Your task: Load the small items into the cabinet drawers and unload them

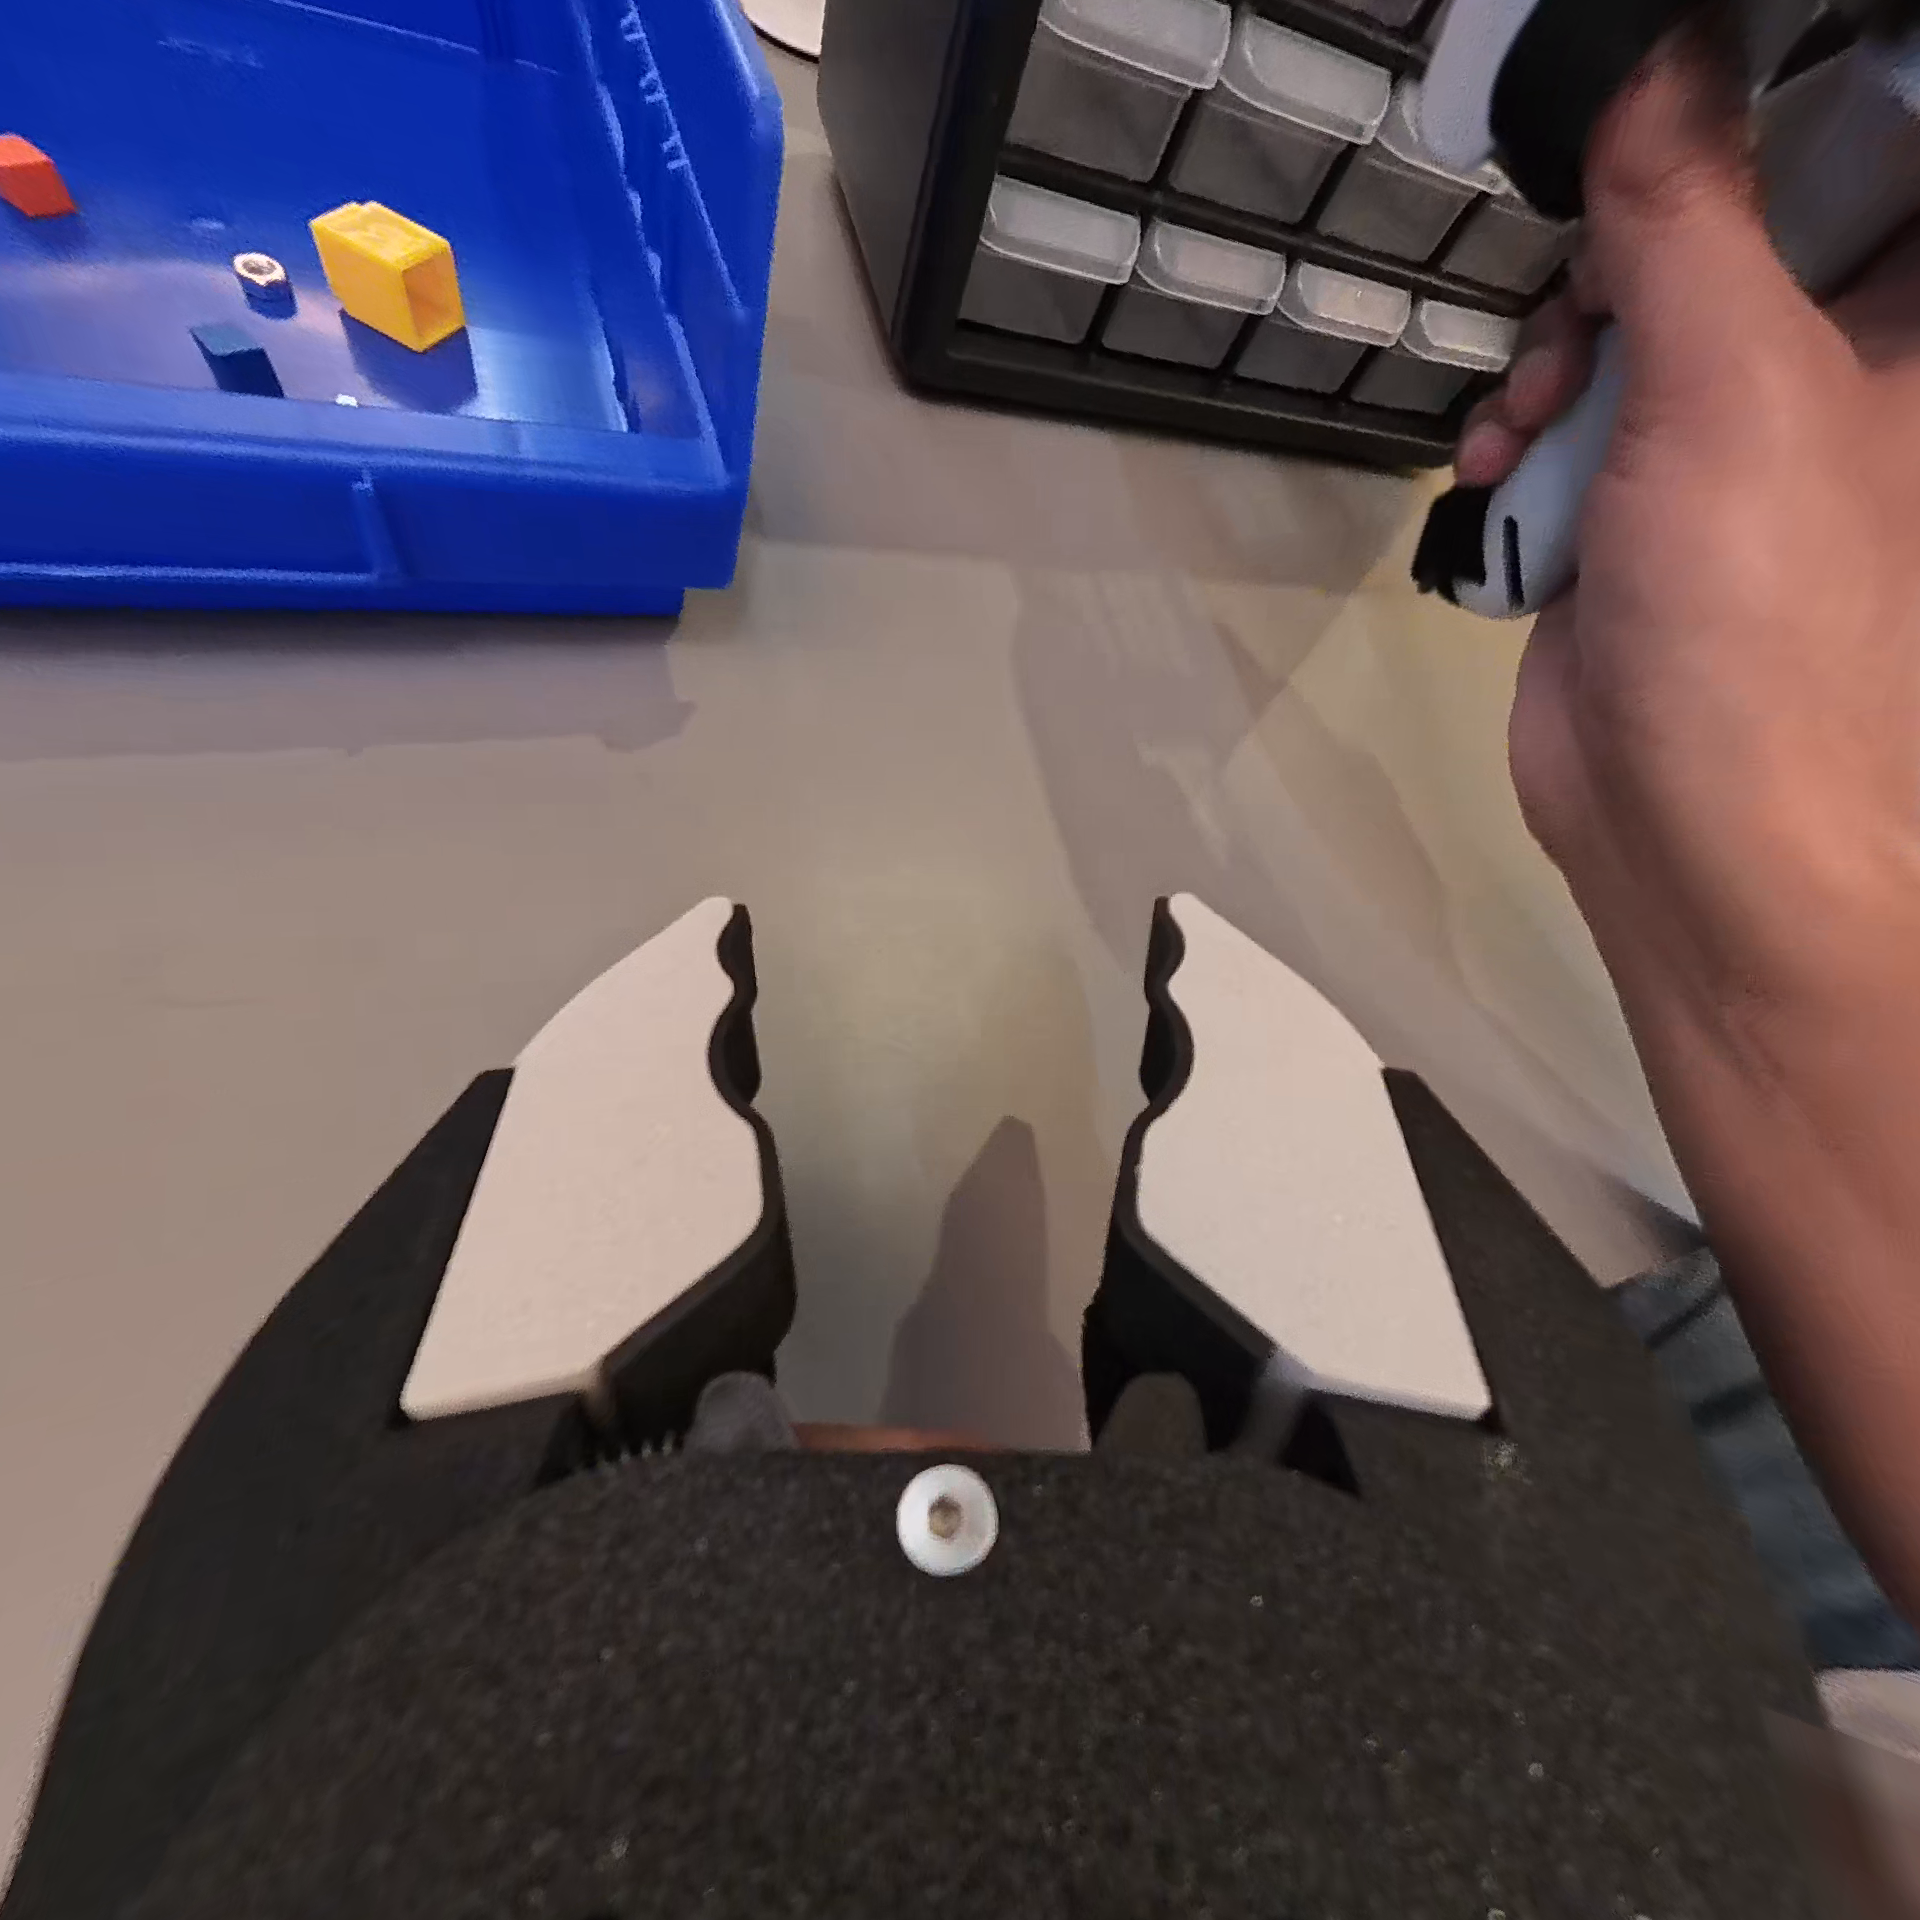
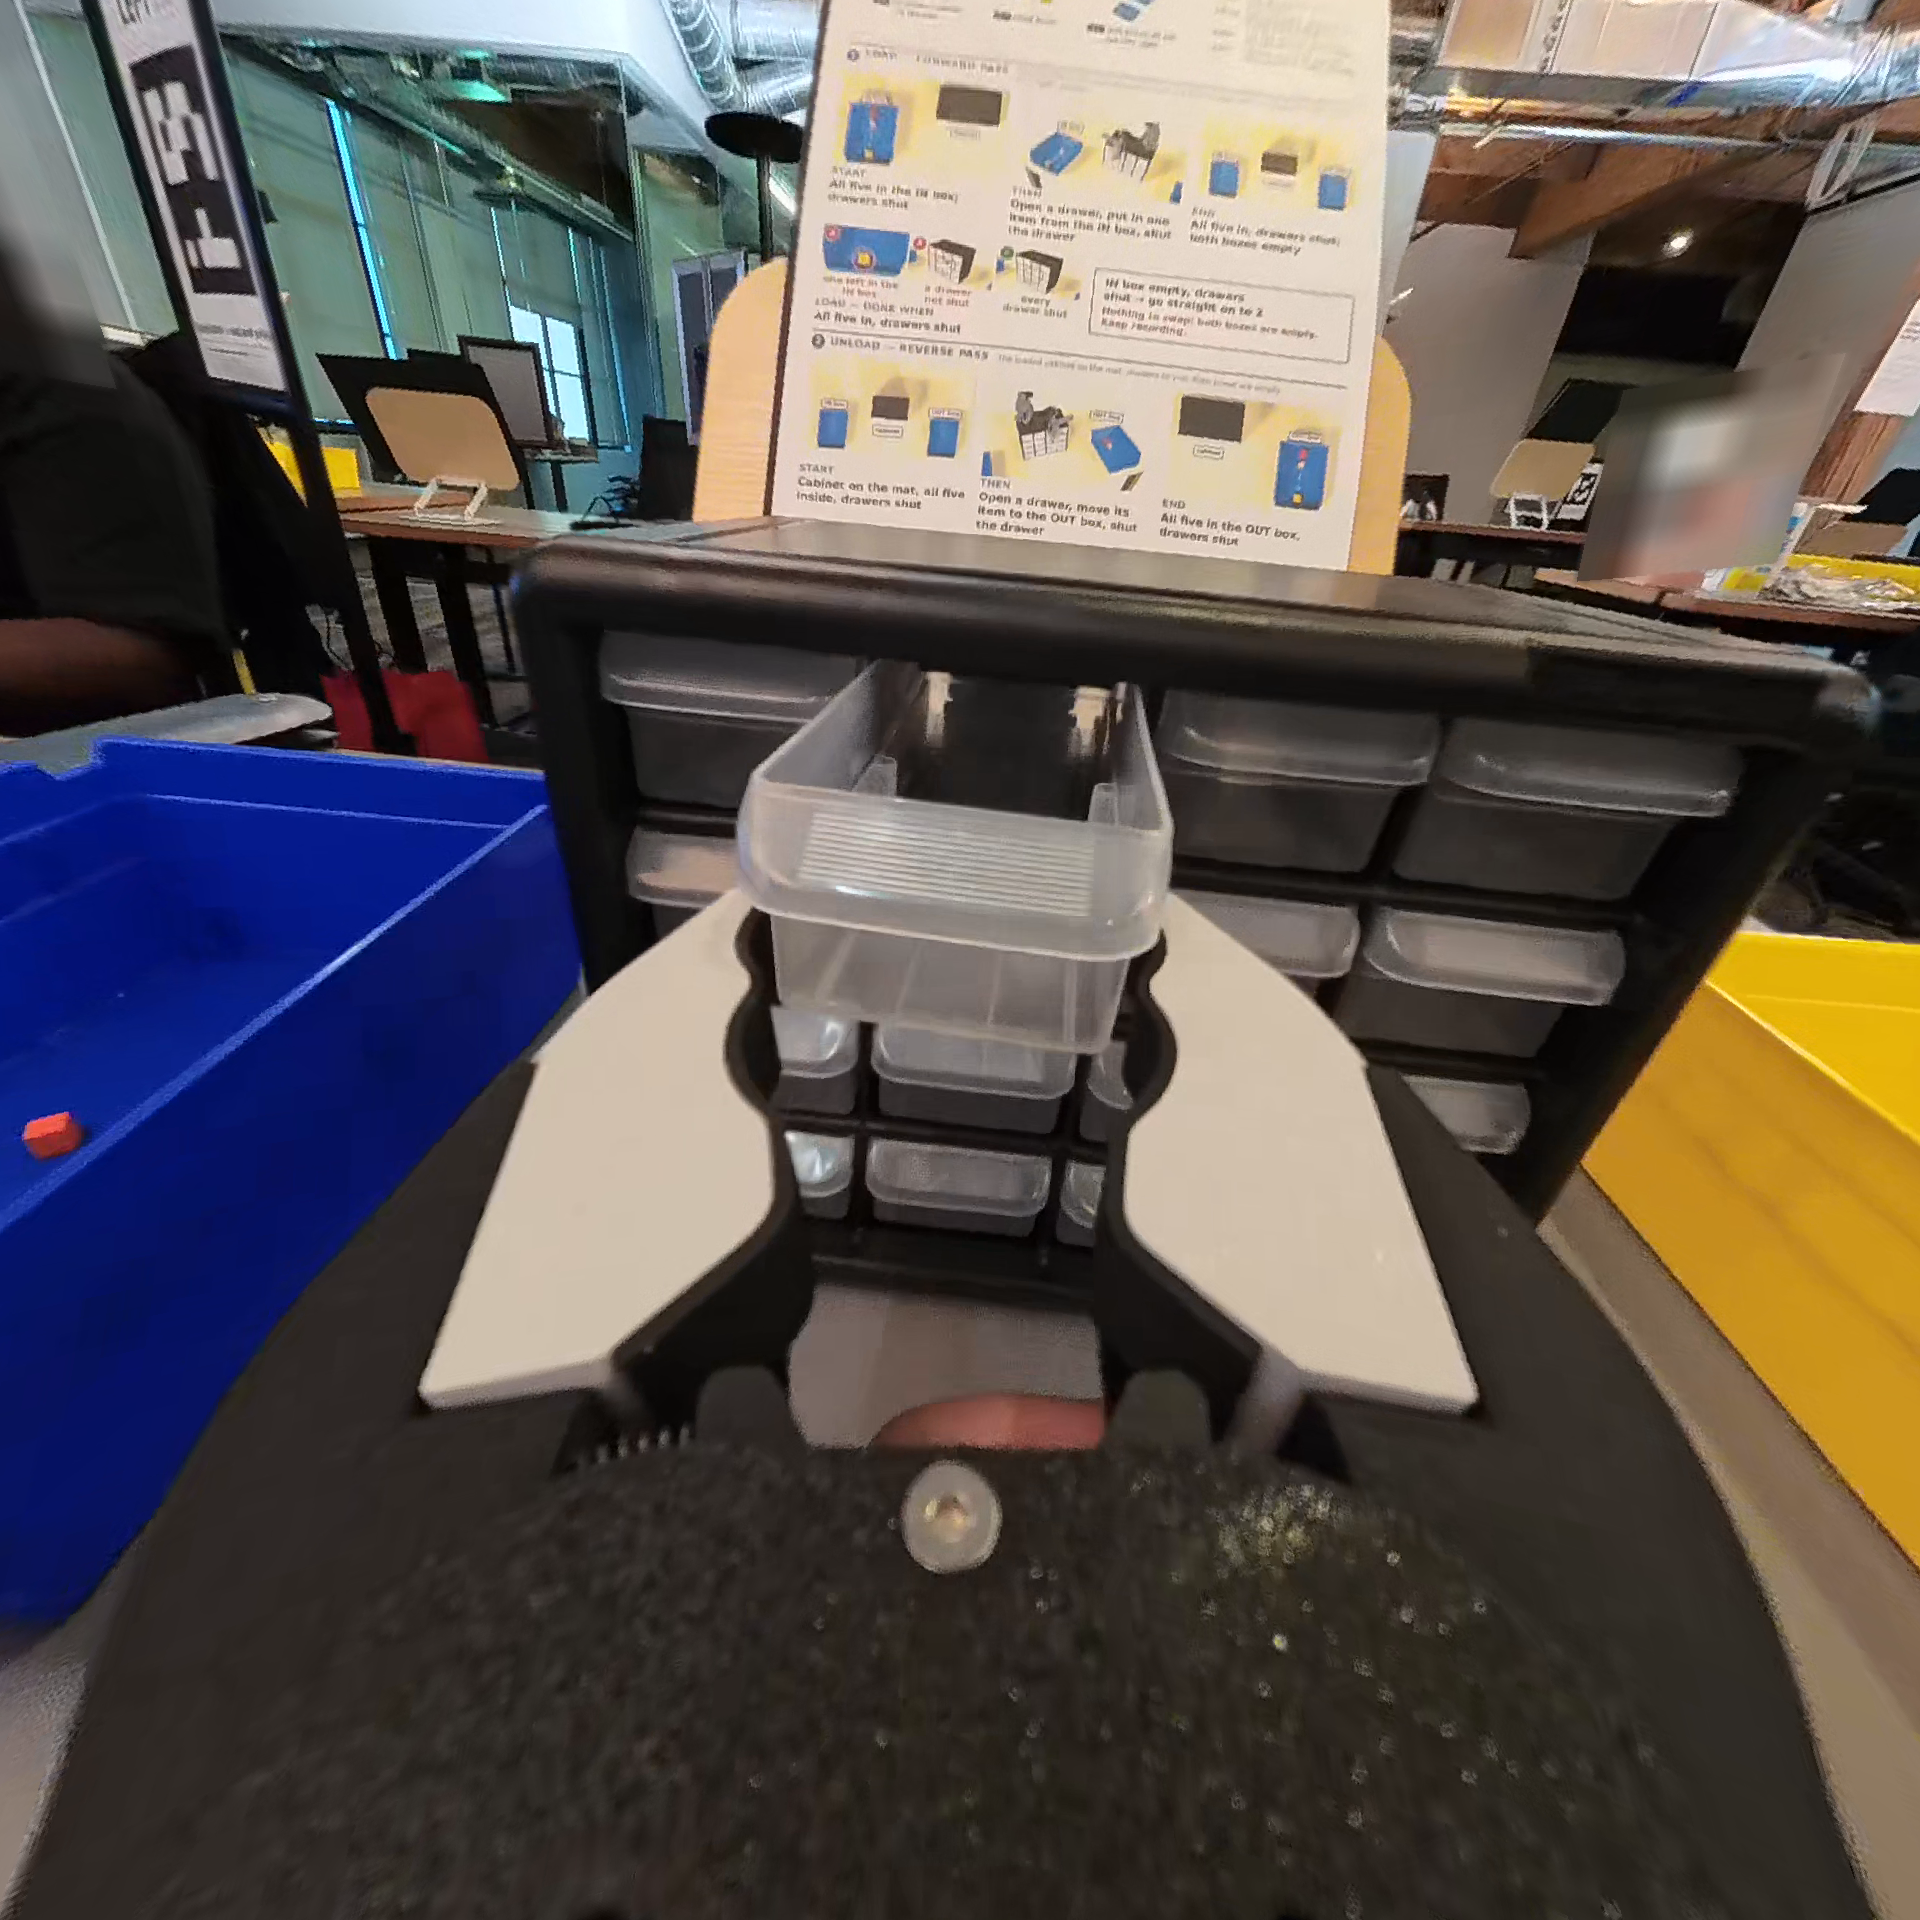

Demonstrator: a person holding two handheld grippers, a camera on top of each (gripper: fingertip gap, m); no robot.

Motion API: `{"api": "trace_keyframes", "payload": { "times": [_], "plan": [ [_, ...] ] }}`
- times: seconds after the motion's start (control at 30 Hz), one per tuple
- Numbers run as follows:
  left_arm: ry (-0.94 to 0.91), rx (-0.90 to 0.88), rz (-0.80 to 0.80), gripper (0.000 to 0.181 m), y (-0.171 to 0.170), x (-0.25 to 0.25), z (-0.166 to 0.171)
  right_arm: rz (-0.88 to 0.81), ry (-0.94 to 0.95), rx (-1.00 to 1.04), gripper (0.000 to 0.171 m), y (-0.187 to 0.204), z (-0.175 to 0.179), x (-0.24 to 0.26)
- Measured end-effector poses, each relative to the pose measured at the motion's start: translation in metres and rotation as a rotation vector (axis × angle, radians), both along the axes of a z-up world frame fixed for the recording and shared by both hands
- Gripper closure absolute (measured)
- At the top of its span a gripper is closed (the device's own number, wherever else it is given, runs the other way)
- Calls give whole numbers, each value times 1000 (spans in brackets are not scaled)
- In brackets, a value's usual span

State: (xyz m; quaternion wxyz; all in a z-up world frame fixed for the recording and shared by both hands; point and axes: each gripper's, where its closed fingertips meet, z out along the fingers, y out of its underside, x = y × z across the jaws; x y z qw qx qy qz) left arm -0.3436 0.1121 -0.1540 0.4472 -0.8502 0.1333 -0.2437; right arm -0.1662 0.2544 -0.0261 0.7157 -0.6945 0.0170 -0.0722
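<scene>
Left wrist view looks down on a smooth grey table [image 1: 312, 935]. At the upper left sits a blue plastic bin [image 1: 582, 457] with a yellow block [image 1: 387, 272], a red block [image 1: 36, 177], a small dark blue block [image 1: 234, 353] and a metal nut [image 1: 260, 275] inside. At the upper right stands the black cabinet [image 1: 925, 260] with rows of clear little drawers. The left tongs [image 1: 951, 935] hang over the bare table, spread apart, holding nothing. A hand [image 1: 1714, 727] at the right edge grips the other tool.

Right wrist view faces the cabinet front in a big room with desks, windows and pipes on the ceiling. A picture sheet [image 2: 1091, 270] stands behind the cabinet. One clear drawer [image 2: 951, 862] in the top row is pulled out and looks empty. The right tongs [image 2: 951, 977] sit either side of its front, but I cannot tell if they squeeze it. A yellow bin [image 2: 1787, 1164] is at the right, the blue bin at the left.
</scene>
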Motion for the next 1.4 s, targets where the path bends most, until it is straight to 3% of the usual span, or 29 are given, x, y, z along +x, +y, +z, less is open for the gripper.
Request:
{"api": "trace_keyframes", "payload": {
  "times": [0.23, 0.63, 0.8, 0.93, 1.0, 1.13, 1.27, 1.4],
  "plan": [
    [23, 5, -13, 109, -3, 3, -1, 15, -11, 22, 107, -24, -7, -3],
    [39, 31, -19, 109, -7, 6, 4, 52, -14, 98, 107, -26, -4, -3],
    [72, 103, -47, 115, -1, 4, 25, 60, -14, 80, 107, -26, -3, -1],
    [112, 196, -51, 117, 35, -18, 75, 64, -4, 63, 107, -25, -5, 0],
    [187, 129, -169, 124, 54, -21, 84, 65, -4, 62, 107, -25, -5, 0],
    [495, 42, -380, 122, 110, -33, 71, 65, -1, 65, 107, -25, -4, 0],
    [580, -156, -419, 111, 172, -44, 31, 67, 3, 65, 107, -24, -5, 0],
    [616, -241, -459, 112, 202, -44, 0, 66, 1, 63, 107, -24, -5, 0]
  ]
}}
